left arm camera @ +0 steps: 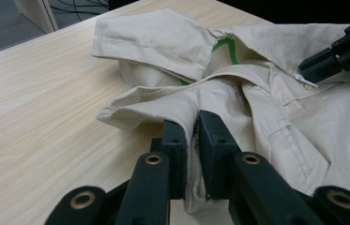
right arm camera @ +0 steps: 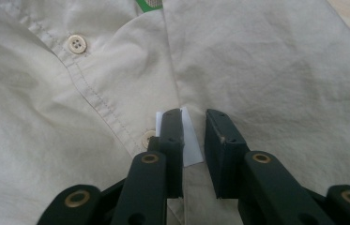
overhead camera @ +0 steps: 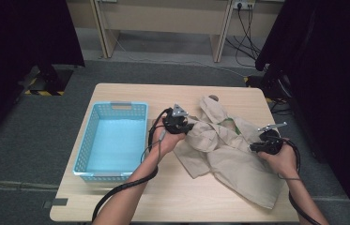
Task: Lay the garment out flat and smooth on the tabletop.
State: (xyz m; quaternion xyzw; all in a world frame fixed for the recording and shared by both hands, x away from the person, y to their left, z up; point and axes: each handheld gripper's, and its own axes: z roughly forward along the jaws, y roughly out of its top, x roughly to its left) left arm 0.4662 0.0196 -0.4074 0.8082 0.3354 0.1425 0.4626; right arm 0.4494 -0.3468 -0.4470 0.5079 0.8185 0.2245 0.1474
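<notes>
The crumpled beige cotton shirt point(overhead camera: 224, 150) lay on the wooden table point(overhead camera: 116, 197), right of the light-blue plastic basket point(overhead camera: 111, 140). The left gripper point(left arm camera: 191, 136) pinched a shirt fold. The right gripper view showed the right gripper point(right arm camera: 194, 136), jaws narrowly apart, straddling a white label point(right arm camera: 191, 140) beside a button point(right arm camera: 76, 43).
</notes>
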